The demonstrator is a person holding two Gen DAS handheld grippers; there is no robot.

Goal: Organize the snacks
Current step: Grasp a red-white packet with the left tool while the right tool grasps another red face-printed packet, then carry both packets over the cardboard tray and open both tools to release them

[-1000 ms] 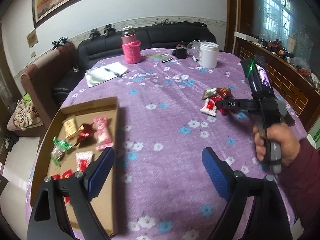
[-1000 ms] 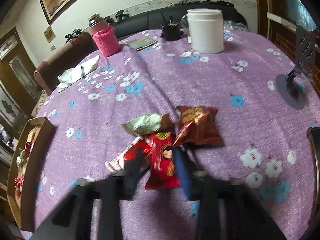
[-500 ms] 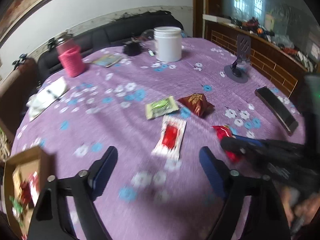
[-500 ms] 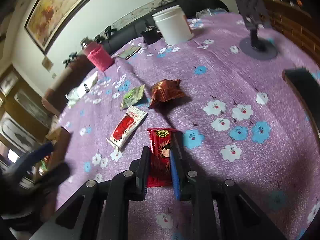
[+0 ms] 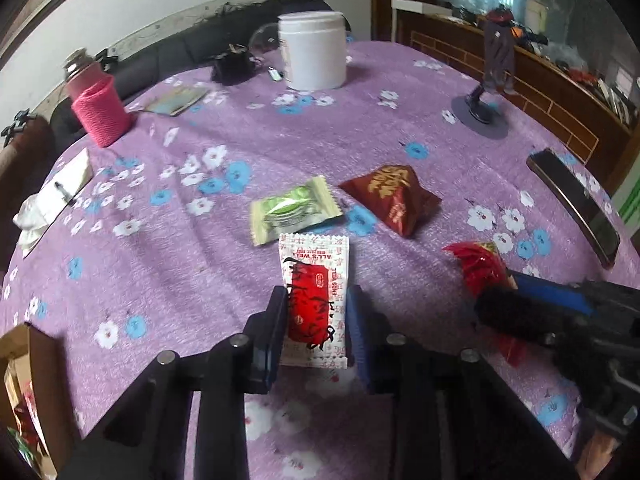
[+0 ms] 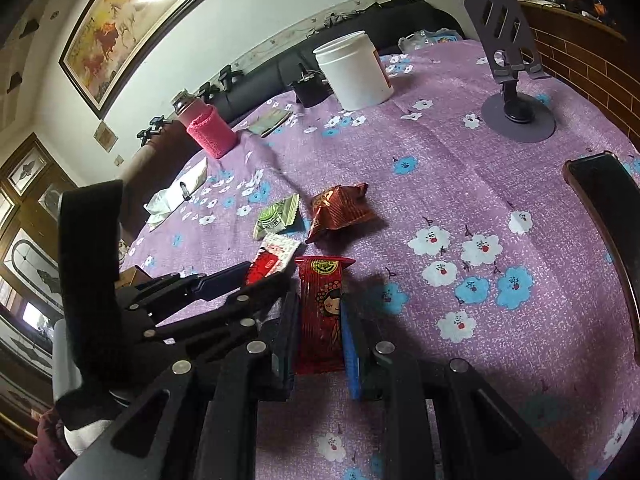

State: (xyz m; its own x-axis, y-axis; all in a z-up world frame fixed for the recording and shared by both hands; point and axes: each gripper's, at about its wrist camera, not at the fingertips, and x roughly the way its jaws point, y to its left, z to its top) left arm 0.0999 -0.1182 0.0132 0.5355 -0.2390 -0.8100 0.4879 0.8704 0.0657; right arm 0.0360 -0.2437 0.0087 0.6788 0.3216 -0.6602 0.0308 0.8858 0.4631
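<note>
Both grippers are loaded. The left gripper (image 5: 316, 320) has its jaws clamped on the white packet (image 5: 314, 280), a white wrapper with a red panel, its far end poking out ahead of the fingers over the purple tabletop (image 5: 200, 260). The right gripper (image 6: 320, 332) has its jaws squeezed on the red packet (image 6: 322, 308), the one with a cartoon face, held lengthwise between the fingers. The two grippers sit side by side, close together; in the right wrist view the left one comes in from the left with the white packet just beside the red one.

Ahead of them, two snacks lie loose on the tabletop: the green packet (image 5: 294, 208) and, just to its right, the maroon bag (image 5: 394, 196), near each other but apart. The box (image 5: 24, 392) shows at the lower left edge, holding more snacks. Farther back stand a white jar (image 5: 314, 54), a pink bottle (image 5: 100, 108) and a phone stand (image 6: 512, 92). A dark phone (image 5: 576, 204) lies near the right edge.
</note>
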